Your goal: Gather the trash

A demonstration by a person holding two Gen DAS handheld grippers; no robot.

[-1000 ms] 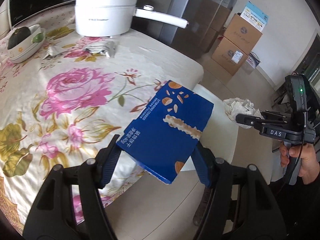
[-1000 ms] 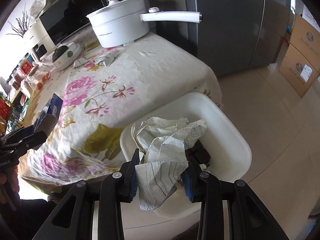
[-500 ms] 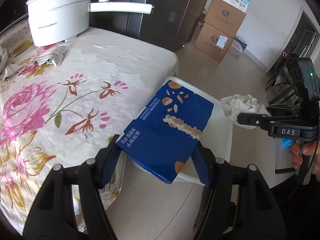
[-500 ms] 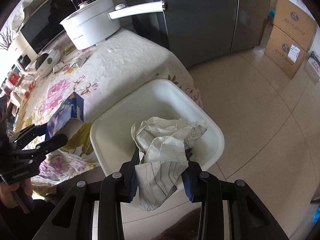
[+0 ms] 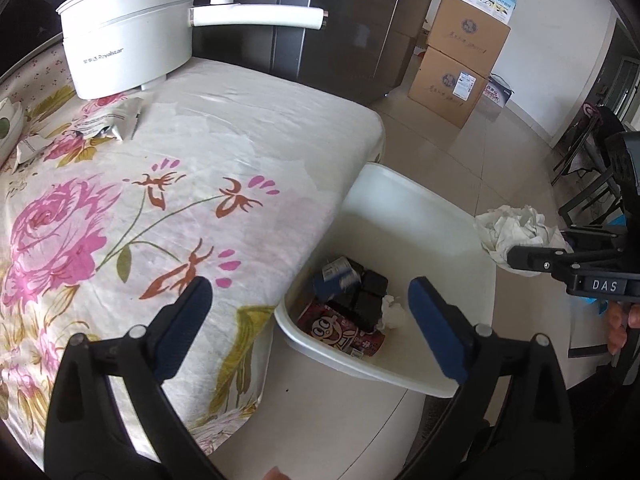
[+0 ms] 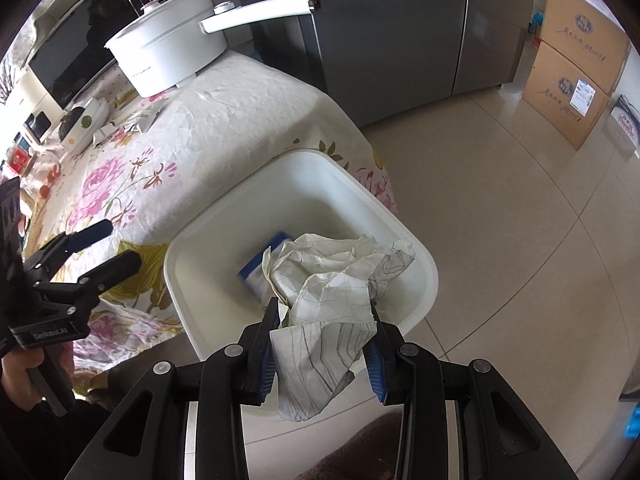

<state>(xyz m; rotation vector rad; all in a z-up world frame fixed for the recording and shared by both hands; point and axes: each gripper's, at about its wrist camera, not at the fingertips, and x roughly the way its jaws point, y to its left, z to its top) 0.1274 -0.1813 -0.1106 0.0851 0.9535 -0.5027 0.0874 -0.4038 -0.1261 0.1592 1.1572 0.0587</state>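
Note:
My left gripper (image 5: 310,300) is open and empty, above the near rim of the white bin (image 5: 420,216) that stands on the floor beside the table. The blue carton (image 5: 334,276) lies blurred inside the bin, among a red can (image 5: 340,328), dark packets and a tissue. In the right wrist view the carton (image 6: 260,268) shows in the bin (image 6: 192,264). My right gripper (image 6: 322,320) is shut on crumpled white paper (image 6: 332,292), over the bin's near right rim. The paper (image 5: 512,228) and left gripper (image 6: 108,244) each show in the other view.
A floral tablecloth (image 5: 160,184) covers the table. On it stand a white electric pot (image 5: 128,48) with a long handle, crumpled wrappers (image 5: 116,120) and a bowl (image 6: 84,120). A grey fridge (image 6: 400,32) and stacked cardboard boxes (image 5: 460,64) stand behind on the tiled floor.
My left gripper has opened and let go of the blue carton, which has dropped into the bin. My right gripper has moved further over the bin, still holding the paper.

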